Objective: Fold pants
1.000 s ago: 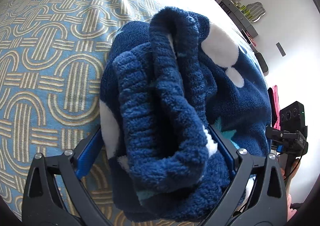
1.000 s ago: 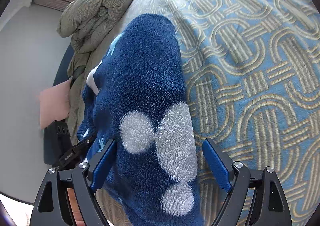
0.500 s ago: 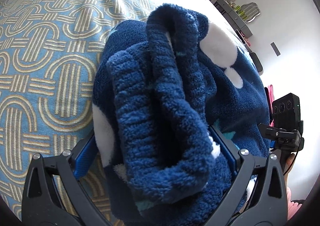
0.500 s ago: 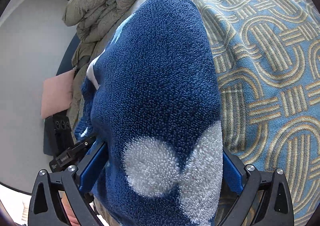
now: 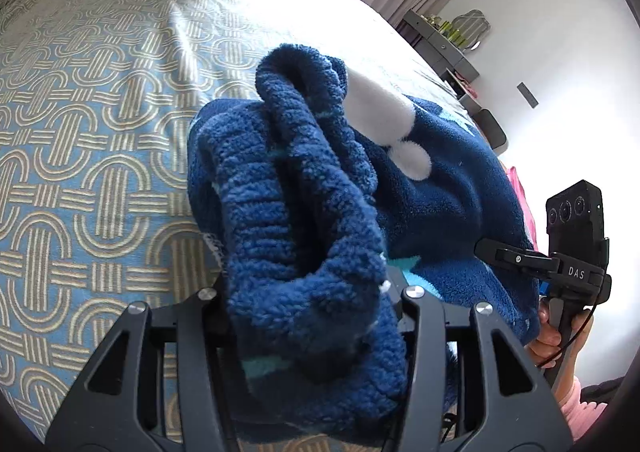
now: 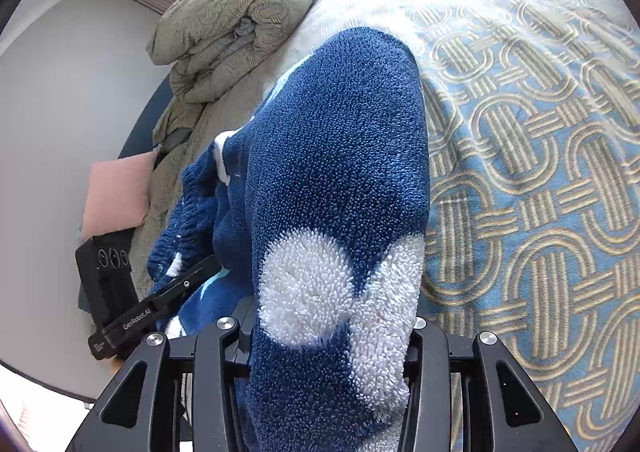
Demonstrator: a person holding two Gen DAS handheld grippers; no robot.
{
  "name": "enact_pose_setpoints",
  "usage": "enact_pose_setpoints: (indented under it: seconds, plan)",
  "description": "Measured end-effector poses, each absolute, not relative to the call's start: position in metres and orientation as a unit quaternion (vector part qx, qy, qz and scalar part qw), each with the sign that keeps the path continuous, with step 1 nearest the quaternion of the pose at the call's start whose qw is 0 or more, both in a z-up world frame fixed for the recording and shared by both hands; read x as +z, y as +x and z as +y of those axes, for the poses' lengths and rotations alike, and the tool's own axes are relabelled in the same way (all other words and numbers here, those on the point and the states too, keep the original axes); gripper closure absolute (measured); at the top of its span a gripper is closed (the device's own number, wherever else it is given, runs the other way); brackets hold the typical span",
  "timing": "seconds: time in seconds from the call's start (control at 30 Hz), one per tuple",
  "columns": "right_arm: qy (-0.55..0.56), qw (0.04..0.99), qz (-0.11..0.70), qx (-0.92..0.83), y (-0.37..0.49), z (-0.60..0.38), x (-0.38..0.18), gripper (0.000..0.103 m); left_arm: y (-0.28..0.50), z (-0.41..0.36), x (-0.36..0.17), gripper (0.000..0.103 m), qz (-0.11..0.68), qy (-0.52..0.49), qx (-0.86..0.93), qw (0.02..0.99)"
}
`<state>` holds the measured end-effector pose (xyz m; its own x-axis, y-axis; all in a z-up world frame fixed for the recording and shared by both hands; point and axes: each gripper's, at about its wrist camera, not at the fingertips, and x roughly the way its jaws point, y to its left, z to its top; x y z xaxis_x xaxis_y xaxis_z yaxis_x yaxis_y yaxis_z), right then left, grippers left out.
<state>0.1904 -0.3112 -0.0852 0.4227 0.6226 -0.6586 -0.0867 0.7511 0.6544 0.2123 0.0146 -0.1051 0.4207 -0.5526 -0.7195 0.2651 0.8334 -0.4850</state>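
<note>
Dark blue fleece pants with white patches lie bunched on the patterned bed cover. My left gripper is closing, and its jaws squeeze the ribbed waistband end, which hides the fingertips. In the right wrist view the other end of the pants rises as a blue hump with a white patch. My right gripper is closing too, with the fabric pinched between its jaws. Each gripper shows at the edge of the other's view, the right gripper and the left gripper.
A rolled grey-green duvet lies at the head of the bed, with a pink pillow beside it. A shelf stands by the far wall under curtains. A person's hand holds the right gripper's handle.
Both grippers went from wide open around the fabric to closed in on it. Both have risen, lifting the ends of the pants off the bed cover.
</note>
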Motion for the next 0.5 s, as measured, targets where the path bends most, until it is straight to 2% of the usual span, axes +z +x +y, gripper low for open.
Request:
enact_pose_setpoints:
  seconds: [0.27,0.5]
  plan:
    - [0.265,0.838,0.438,0.189,0.130,-0.380,-0.038,0.060,0.201,-0.071,-0.069,0.052,0.461,-0.111,-0.323,0.819]
    - [0.308,0.855,0.401,0.119,0.069,-0.465,-0.032,0.060,0.199,-0.183,-0.054,0.052,0.459,-0.055,-0.390,0.796]
